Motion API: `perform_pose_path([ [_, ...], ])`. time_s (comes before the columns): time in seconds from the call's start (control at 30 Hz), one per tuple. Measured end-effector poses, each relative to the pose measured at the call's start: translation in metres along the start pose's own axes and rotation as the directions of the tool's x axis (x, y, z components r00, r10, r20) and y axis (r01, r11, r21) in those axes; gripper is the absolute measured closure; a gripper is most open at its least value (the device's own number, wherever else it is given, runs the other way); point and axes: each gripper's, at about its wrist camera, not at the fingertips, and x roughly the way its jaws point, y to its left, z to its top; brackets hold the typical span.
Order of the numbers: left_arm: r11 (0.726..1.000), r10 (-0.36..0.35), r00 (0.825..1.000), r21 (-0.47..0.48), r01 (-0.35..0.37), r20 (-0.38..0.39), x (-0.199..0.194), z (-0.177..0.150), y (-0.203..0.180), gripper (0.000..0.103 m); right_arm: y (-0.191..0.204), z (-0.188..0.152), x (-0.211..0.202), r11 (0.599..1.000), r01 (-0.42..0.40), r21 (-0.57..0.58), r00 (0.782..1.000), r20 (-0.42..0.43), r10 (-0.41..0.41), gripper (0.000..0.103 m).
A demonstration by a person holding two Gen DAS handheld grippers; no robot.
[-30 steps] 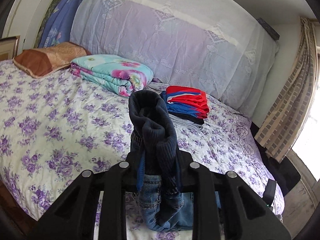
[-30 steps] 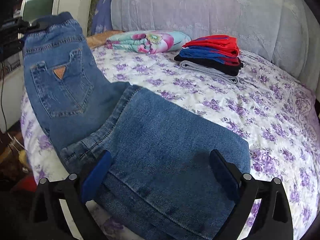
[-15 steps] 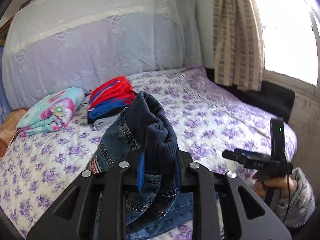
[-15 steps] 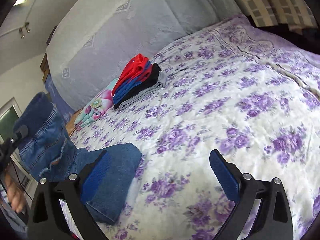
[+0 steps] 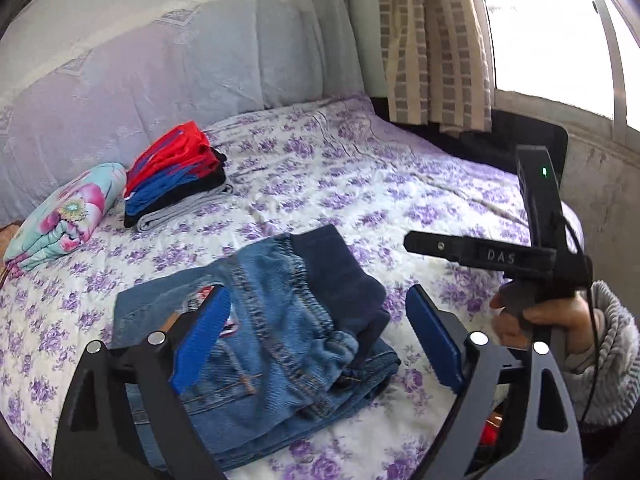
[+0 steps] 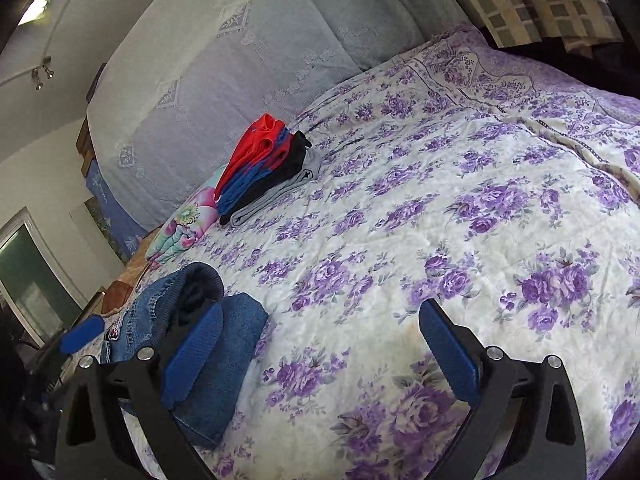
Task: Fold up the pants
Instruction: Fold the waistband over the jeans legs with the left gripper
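Note:
Blue denim pants [image 5: 280, 332] lie folded in a loose bundle on the flowered bedspread [image 5: 360, 184], the dark ribbed waistband on top. My left gripper [image 5: 316, 336] is open just above them, its blue pads either side of the bundle, holding nothing. In the right wrist view the pants [image 6: 208, 344] lie at the lower left near the bed's edge. My right gripper [image 6: 316, 356] is open and empty over the bedspread [image 6: 440, 208], to the right of the pants. The right gripper's body also shows in the left wrist view [image 5: 532, 248], held in a hand.
A stack of folded red, blue, black and grey clothes [image 5: 176, 176] lies near the headboard, with a folded flowered quilt [image 5: 64, 216] to its left. A padded headboard [image 5: 180, 64] runs behind. Curtain [image 5: 432, 40] and window are at the right.
My left gripper swung right and down, opened and let go of the waistband; the pants now lie folded on the bed. My right gripper stayed open and turned toward the bed's right side.

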Motion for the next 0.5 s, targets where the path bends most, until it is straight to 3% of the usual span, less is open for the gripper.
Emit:
perform_pose_path([
  [0.07,0.996,0.037,0.999,-0.086,-0.034,0.034,-0.018,0.001,0.029,0.014,0.011,0.000,-0.008,0.999,0.018,-0.037,0.999,0.046,-0.016,0.004],
  [0.17,0.973,0.138,0.990,-0.190,-0.135,0.006,-0.028,-0.006,0.075,0.012,0.044,0.003,-0.016,0.989,0.008,-0.145,0.996,0.089,0.005,0.004],
  [0.23,0.953,0.188,0.982,-0.237,-0.189,-0.028,-0.028,-0.013,0.098,0.012,0.076,0.007,-0.013,0.966,0.015,-0.258,0.997,0.081,0.007,0.004],
  [0.3,0.938,0.192,0.979,-0.282,-0.202,-0.062,-0.026,-0.021,0.114,0.012,0.108,0.010,-0.007,0.930,0.028,-0.367,0.996,0.087,0.004,0.004],
  [0.43,0.948,0.153,0.984,-0.267,-0.174,-0.096,-0.017,-0.036,0.111,0.012,0.158,0.012,0.018,0.853,0.049,-0.519,0.998,0.060,-0.020,0.004],
  [0.5,0.962,0.171,0.973,-0.187,-0.199,-0.156,0.002,-0.045,0.100,0.011,0.166,0.007,0.044,0.813,0.100,-0.574,0.993,0.012,-0.113,0.004],
])
